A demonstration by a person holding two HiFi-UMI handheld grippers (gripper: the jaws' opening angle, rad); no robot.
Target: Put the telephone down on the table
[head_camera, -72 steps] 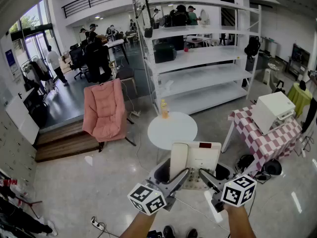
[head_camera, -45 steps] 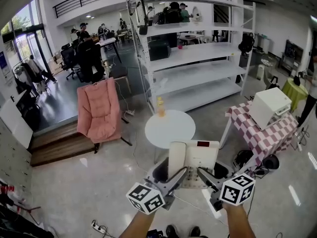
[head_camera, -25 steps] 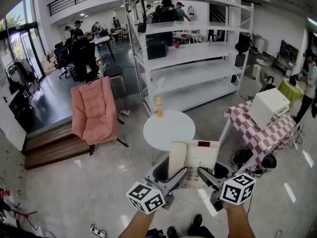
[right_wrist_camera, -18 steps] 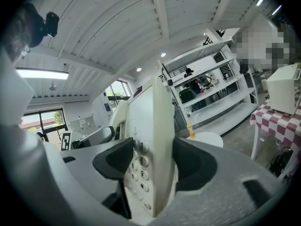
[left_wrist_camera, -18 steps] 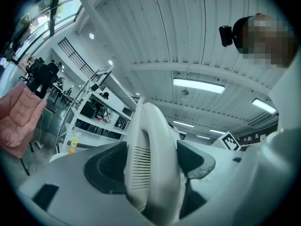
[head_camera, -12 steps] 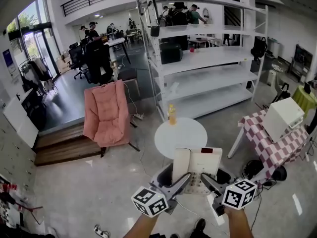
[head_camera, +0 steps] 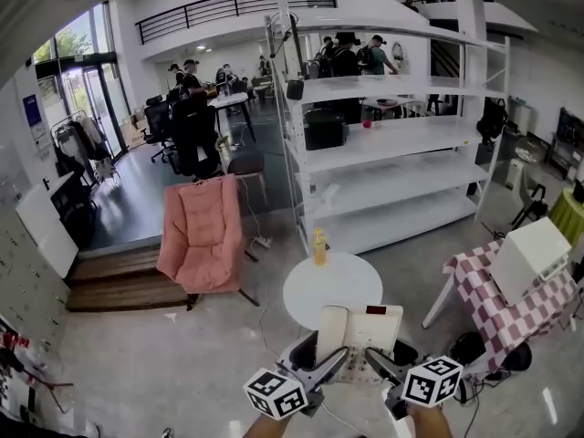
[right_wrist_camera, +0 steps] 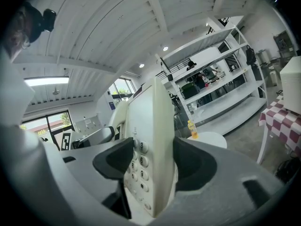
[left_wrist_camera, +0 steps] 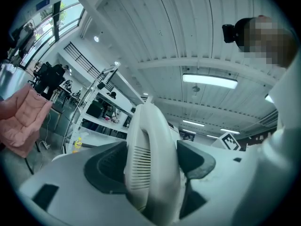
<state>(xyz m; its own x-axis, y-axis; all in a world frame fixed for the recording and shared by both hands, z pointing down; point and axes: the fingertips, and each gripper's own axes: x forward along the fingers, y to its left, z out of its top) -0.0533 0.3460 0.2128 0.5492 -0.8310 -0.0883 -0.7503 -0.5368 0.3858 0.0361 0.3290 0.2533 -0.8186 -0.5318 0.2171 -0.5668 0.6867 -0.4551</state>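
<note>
A white desk telephone [head_camera: 374, 328], handset on its left side, is held in the air between both grippers. My left gripper [head_camera: 333, 361] is shut on the handset side [left_wrist_camera: 149, 159], its dark pads pressing both flanks. Shut on the keypad side [right_wrist_camera: 151, 149] is my right gripper [head_camera: 379, 359]. Just beyond the telephone in the head view stands a round white table [head_camera: 342, 281] with a yellow bottle [head_camera: 319, 246] at its far left edge. The same table [right_wrist_camera: 209, 138] and bottle [right_wrist_camera: 190, 128] show past the telephone in the right gripper view.
A pink folding chair [head_camera: 203, 235] stands left of the round table, and tall white shelving [head_camera: 392, 144] behind it. At right a checked-cloth table [head_camera: 497, 304] carries a white box [head_camera: 532, 258]. Wooden steps [head_camera: 119, 281] lie at far left. People stand far back.
The head view has pulled back and up: the telephone and both grippers sit lower and smaller in frame, the round table looks farther off. Both grips on the telephone are unchanged.
</note>
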